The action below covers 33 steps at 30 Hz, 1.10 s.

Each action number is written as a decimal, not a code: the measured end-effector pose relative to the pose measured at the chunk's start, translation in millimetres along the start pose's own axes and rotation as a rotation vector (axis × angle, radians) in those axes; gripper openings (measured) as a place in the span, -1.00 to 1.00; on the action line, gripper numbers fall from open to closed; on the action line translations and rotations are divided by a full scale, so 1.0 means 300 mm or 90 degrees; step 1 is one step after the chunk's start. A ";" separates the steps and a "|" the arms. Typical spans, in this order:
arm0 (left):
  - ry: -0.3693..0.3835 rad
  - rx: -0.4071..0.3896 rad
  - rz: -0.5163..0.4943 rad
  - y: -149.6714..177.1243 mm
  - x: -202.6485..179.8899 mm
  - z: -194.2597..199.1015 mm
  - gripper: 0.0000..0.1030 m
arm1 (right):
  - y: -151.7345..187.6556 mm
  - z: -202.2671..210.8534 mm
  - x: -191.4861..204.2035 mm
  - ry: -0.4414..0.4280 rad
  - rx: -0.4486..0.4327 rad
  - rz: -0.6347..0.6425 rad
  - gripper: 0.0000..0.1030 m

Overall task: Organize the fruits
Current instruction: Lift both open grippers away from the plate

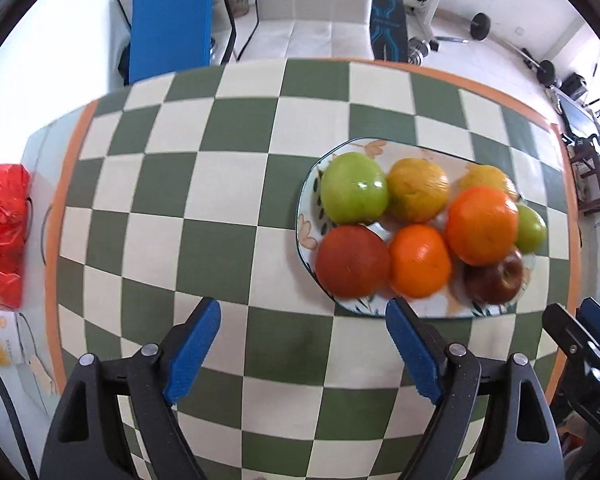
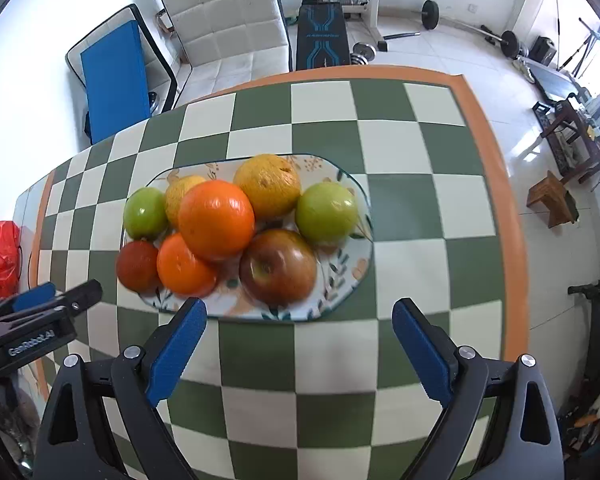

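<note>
The checkered surface (image 2: 412,216) carries a plate (image 2: 340,280) lying long axis left to right, heaped with fruit: a big orange (image 2: 216,220) tops apples and oranges. Left tongs (image 1: 304,356) and right tongs (image 2: 300,352) hover near it, both wide, empty, pointing forward.

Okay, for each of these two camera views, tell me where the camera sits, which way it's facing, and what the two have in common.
Left wrist view: sits on the left gripper, above the table's near edge, looking forward and down at the checkered tablecloth, plate off right; its own blue fingers show open, right gripper at the edge.
Right wrist view: sits on the right gripper, facing the plate almost head-on; its fingers open, left gripper at lower left.
Shared: plate of fruit, tablecloth, red bag, white sofa.
</note>
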<state>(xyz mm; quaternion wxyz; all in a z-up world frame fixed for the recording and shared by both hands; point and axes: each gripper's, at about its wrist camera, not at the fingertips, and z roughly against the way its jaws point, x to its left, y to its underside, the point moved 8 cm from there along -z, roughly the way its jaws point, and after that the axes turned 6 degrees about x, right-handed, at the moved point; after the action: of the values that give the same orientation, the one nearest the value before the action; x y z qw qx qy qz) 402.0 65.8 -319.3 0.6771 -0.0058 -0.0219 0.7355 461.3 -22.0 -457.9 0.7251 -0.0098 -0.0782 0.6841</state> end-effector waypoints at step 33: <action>0.041 -0.255 -0.060 0.369 -0.067 0.691 0.64 | 0.388 0.809 0.038 -0.022 -0.240 0.037 0.87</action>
<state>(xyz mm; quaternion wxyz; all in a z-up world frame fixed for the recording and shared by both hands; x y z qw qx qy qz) 285.6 31.5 -117.2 0.6965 -0.1632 -0.1462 0.6833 315.9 -25.8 -231.0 0.6890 -0.1359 -0.2171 0.6780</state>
